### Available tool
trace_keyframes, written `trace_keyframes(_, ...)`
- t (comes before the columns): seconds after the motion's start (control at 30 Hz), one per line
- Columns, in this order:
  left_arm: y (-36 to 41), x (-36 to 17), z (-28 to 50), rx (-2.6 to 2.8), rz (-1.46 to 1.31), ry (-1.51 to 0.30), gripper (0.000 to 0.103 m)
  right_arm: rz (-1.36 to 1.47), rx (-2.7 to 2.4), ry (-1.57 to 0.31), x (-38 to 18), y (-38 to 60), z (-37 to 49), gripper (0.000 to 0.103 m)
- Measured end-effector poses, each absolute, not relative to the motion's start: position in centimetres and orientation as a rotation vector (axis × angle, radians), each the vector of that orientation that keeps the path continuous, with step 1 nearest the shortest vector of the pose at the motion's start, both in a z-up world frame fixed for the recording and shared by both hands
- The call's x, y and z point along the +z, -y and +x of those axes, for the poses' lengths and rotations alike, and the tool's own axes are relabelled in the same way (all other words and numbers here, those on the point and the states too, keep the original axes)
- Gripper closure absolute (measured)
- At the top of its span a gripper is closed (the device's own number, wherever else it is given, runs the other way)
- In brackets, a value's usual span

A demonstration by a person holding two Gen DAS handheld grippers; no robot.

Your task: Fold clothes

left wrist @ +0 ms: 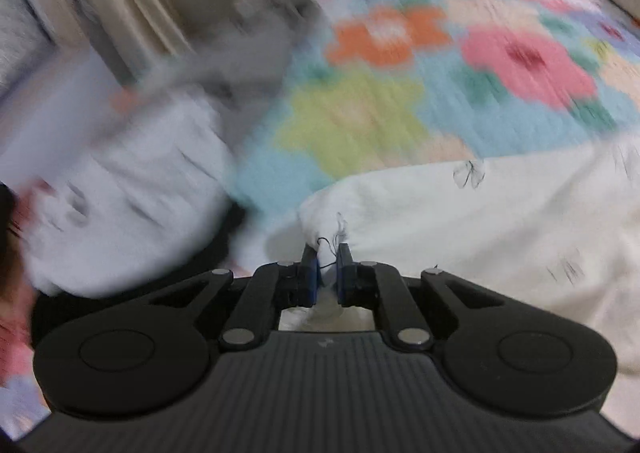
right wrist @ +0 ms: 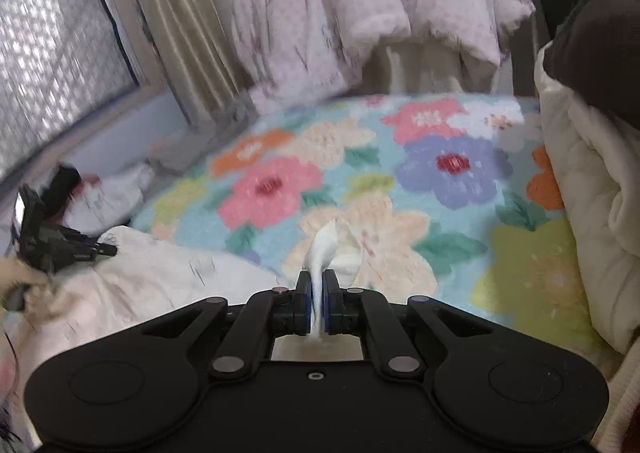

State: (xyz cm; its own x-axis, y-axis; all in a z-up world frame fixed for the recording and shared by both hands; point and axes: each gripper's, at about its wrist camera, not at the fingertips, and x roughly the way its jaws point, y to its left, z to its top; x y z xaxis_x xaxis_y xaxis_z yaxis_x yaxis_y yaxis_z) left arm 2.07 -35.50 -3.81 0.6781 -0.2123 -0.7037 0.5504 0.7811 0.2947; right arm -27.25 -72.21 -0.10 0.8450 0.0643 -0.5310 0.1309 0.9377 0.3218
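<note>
Cloth sits pinched in both my grippers: the left gripper [left wrist: 327,253] is clamped on a corner of the white garment [left wrist: 500,221], and the right gripper [right wrist: 317,279] is clamped on another bunched edge of it. The garment lies slack on the floral blanket [right wrist: 440,193] just ahead, thin, soft and light, so I judge it will sag and slide unless I hold it by corners or hems. Beyond, pale curtains [right wrist: 312,13] hang.

A bed's flowered blanket [right wrist: 400,189] fills the room's foreground, with beige curtains [right wrist: 176,33] beside a patterned frosted window [right wrist: 52,65] and pink bedding [right wrist: 360,1] behind.
</note>
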Motion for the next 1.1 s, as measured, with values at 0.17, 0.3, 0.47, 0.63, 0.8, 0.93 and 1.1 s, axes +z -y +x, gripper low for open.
trace_keyframes(0.17, 31.3, -1.0, 6.1, -0.258, 0.251, -0.631, 0.095, 0.384, -0.08, -0.434, 0.5, 72.9, -27.4, 0.095)
trace_keyframes(0.3, 30.6, -3.3, 8.6, -0.141, 0.253, -0.656, 0.093, 0.316, -0.188, -0.49, -1.7, 73.4, -25.0, 0.091)
trace_keyframes(0.47, 30.8, -5.3, 9.1, -0.134, 0.225, -0.707, 0.09, 0.332, -0.238, -0.606, -4.2, 74.6, -24.1, 0.088)
trace_keyframes(0.63, 32.1, -4.5, 6.9, -0.202, 0.316, -0.681, 0.066, 0.683, -0.124, -0.628, -6.0, 77.8, -24.7, 0.061)
trace_keyframes(0.8, 32.9, -2.0, 2.6, -0.34, 0.249, -0.672, 0.062, 0.652, -0.081, -0.673, -6.4, 76.9, -22.0, 0.048)
trace_keyframes(0.93, 34.5, -1.9, -1.5, -0.455, 0.259, -0.699, 0.062, 0.572, -0.038, -0.734, -6.8, 76.6, -18.1, 0.047)
trace_keyframes(1.1, 35.4, -3.4, -4.7, -0.512, 0.316, -0.751, 0.062, 0.381, 0.065, -0.786, -7.7, 73.9, -14.3, 0.08)
